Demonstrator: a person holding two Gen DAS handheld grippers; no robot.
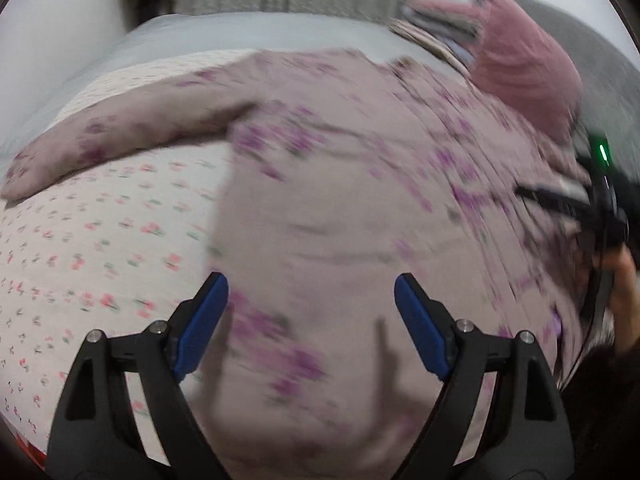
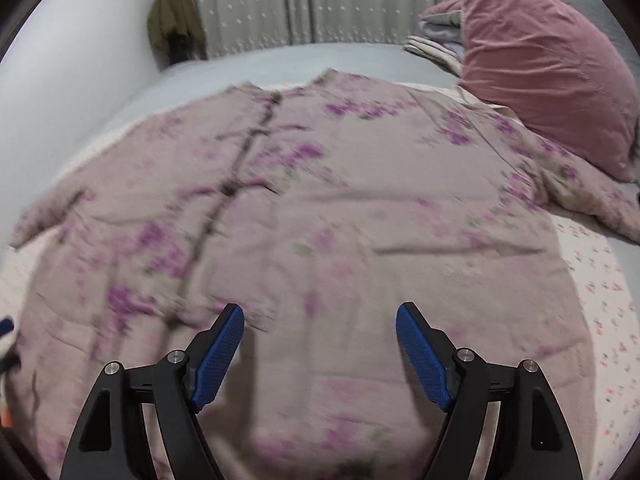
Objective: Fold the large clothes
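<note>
The bed (image 2: pixel 304 60) fills both views, its grey sheet running to the far wall, with a white cover printed with small red flowers (image 1: pixel 100 240) laid over it. On that cover lies the large garment (image 2: pixel 320 208), a pale mauve padded jacket with purple blossoms, spread flat with its collar at the far end and its hem near the cameras; a dark closure line runs down its front. One sleeve (image 1: pixel 120 132) stretches out to the left, the other (image 2: pixel 592 196) to the right. A pink velvet pillow (image 2: pixel 548 64) stands at the far right, just beside a small stack of folded cloth (image 2: pixel 436 44). A dark green coat (image 2: pixel 172 20) hangs by the curtain. The left tongs (image 1: pixel 311 320) stand wide above the hem, gripping nothing. The right tongs (image 2: pixel 320 348) stand wide too, empty, over the lower front.
</note>
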